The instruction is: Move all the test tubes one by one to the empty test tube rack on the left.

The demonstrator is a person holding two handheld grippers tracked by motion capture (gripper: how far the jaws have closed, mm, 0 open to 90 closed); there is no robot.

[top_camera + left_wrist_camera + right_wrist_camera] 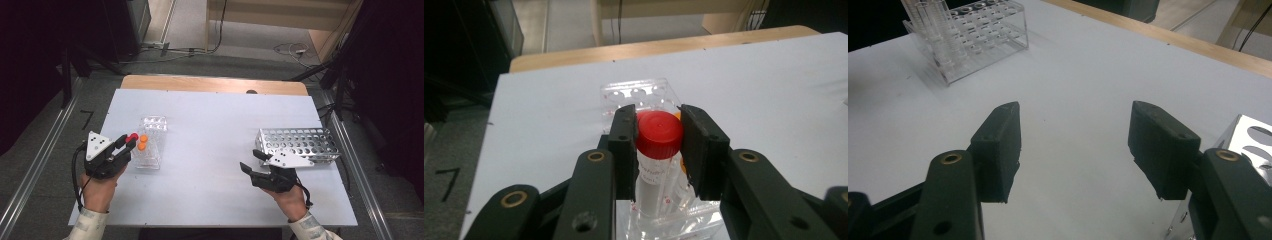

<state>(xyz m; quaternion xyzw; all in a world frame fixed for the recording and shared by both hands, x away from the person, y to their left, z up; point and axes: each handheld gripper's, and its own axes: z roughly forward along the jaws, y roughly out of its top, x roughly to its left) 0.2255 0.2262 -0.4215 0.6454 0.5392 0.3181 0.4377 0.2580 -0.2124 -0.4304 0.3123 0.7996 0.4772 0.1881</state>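
A clear plastic tube rack (154, 122) stands on the left half of the white table (210, 120). In the left gripper view, a tube with a red cap (659, 132) stands in the near end of that rack (636, 92). My left gripper (658, 145) has both pads against the cap. From above, the left gripper (131, 140) sits at the rack's left side with the red cap (132, 136) at its tips. Two orange-capped tubes (143, 142) stand beside it. My right gripper (249, 160) hovers open over bare table with nothing between its jaws (1075, 145).
A perforated metal rack (300, 140) lies on its side just right of the right gripper, and its corner (1248, 135) appears in the right gripper view. That view has the clear rack (983, 35) farther off. The wooden table edge (210, 84) runs along the back.
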